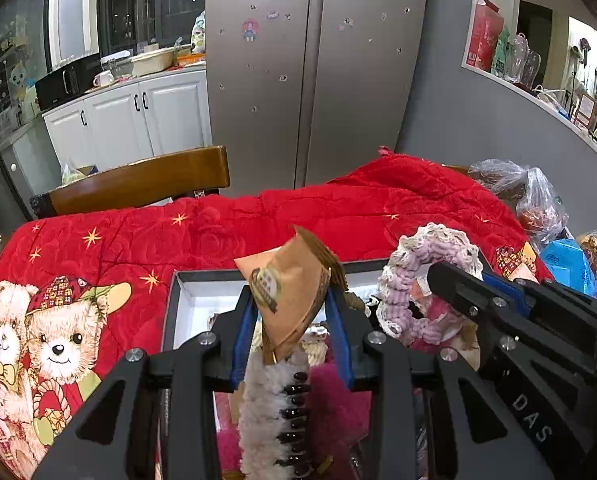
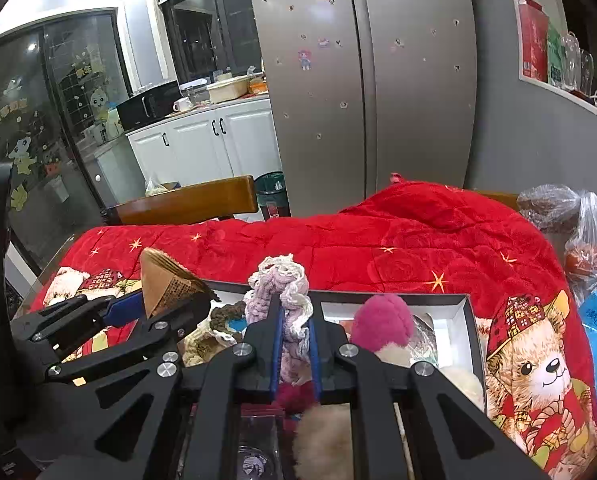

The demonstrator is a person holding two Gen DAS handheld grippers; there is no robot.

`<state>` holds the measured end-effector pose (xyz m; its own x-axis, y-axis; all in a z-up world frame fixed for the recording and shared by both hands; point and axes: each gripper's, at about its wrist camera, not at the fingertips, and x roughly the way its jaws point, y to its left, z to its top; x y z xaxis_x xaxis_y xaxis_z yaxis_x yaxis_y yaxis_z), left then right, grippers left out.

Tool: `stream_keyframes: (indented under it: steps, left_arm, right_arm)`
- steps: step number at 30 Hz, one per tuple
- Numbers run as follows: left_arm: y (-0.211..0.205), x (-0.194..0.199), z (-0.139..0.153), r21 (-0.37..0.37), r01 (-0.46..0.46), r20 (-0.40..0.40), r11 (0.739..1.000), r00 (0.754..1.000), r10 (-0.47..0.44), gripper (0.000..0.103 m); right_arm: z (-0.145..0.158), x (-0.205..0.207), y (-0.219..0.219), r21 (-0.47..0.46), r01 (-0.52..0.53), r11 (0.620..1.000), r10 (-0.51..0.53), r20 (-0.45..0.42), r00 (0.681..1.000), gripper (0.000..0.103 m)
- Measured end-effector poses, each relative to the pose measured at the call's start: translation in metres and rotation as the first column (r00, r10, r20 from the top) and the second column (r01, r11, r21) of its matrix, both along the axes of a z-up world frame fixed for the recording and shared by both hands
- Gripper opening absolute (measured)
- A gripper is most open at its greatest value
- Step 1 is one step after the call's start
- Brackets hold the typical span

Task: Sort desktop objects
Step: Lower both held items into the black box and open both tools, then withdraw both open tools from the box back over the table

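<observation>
Nearest the lens, the left gripper (image 1: pixel 290 312) clamps a brown paper packet printed with an owl (image 1: pixel 288 292), folded to a wedge, between its blue-lined fingers, holding it just above the open dark-rimmed box with a white lining (image 1: pixel 177 300). Just to its right, the right gripper (image 2: pixel 294 340) is closed tight on a crocheted scrunchie of lilac and cream yarn (image 2: pixel 282 284), also raised over the box. Inside lie fluffy things (a magenta pompom (image 2: pixel 384 322), a white plush hair clip with black teeth (image 1: pixel 274 408)). Around the box spreads a red quilted blanket with teddy bears and gold stars (image 1: pixel 338 208); far left stands a wooden chair back (image 1: pixel 138 184), far right some clear plastic bags (image 1: pixel 538 200), and beyond, a silver two-door fridge (image 1: pixel 314 60).
</observation>
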<state>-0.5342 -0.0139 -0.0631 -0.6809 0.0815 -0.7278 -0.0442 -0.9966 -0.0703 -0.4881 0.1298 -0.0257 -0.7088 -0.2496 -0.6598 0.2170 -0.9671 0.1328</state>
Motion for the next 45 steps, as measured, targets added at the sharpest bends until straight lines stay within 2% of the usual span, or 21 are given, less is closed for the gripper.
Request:
stream_keyframes:
  steps: [5, 7, 8, 9, 12, 14, 16, 20, 31, 45]
  left_arm:
    - [0.002, -0.001, -0.003, -0.031, 0.006, 0.013, 1.0, 1.0, -0.006, 0.036]
    - [0.002, 0.0, -0.003, -0.029, 0.014, 0.021, 0.999, 1.0, -0.013, 0.044]
    - [0.001, -0.001, -0.003, -0.039, 0.002, 0.026, 0.999, 1.0, -0.001, 0.051]
    - [0.0, -0.001, -0.003, -0.046, -0.01, 0.029, 0.999, 1.0, 0.011, 0.061]
    - [-0.012, -0.001, 0.0, -0.031, -0.043, 0.018, 0.999, 0.999, 0.044, 0.077]
    - [-0.017, -0.001, 0.001, -0.022, -0.05, 0.026, 0.999, 0.998, 0.05, 0.086]
    - [-0.018, 0.0, 0.003, -0.026, -0.049, 0.018, 0.998, 0.999, 0.05, 0.087]
    - [-0.015, 0.003, 0.007, -0.07, -0.045, 0.004, 0.997, 0.999, 0.045, 0.089]
    - [-0.012, 0.008, 0.016, -0.076, -0.048, -0.008, 0.996, 0.999, 0.047, 0.089]
    - [-0.024, 0.031, 0.049, -0.008, -0.062, -0.059, 0.998, 0.996, 0.061, 0.089]
  right_arm:
    - [-0.005, -0.002, 0.002, 0.004, 0.005, 1.0, -0.005, 0.017, 1.0, 0.012]
    - [-0.006, -0.004, 0.002, 0.001, 0.005, 1.0, -0.005, 0.018, 1.0, 0.012]
    - [-0.006, -0.004, 0.003, 0.0, 0.005, 1.0, -0.005, 0.019, 1.0, 0.02]
    - [-0.007, -0.005, 0.005, -0.008, 0.006, 1.0, -0.006, 0.025, 1.0, 0.023]
    - [-0.005, -0.007, 0.01, -0.016, 0.027, 1.0, -0.027, 0.029, 0.999, 0.035]
    - [-0.002, -0.006, 0.017, -0.046, 0.04, 0.998, -0.038, 0.031, 0.999, 0.055]
    - [0.001, -0.006, 0.024, -0.077, 0.044, 0.996, -0.042, 0.027, 0.999, 0.067]
    - [0.009, -0.003, 0.024, -0.07, 0.051, 0.996, -0.051, 0.007, 0.999, 0.072]
    - [0.013, 0.002, 0.02, -0.049, 0.031, 0.998, -0.031, -0.001, 1.0, 0.072]
    - [0.041, 0.025, 0.021, -0.029, 0.016, 0.999, -0.018, -0.079, 0.997, 0.072]
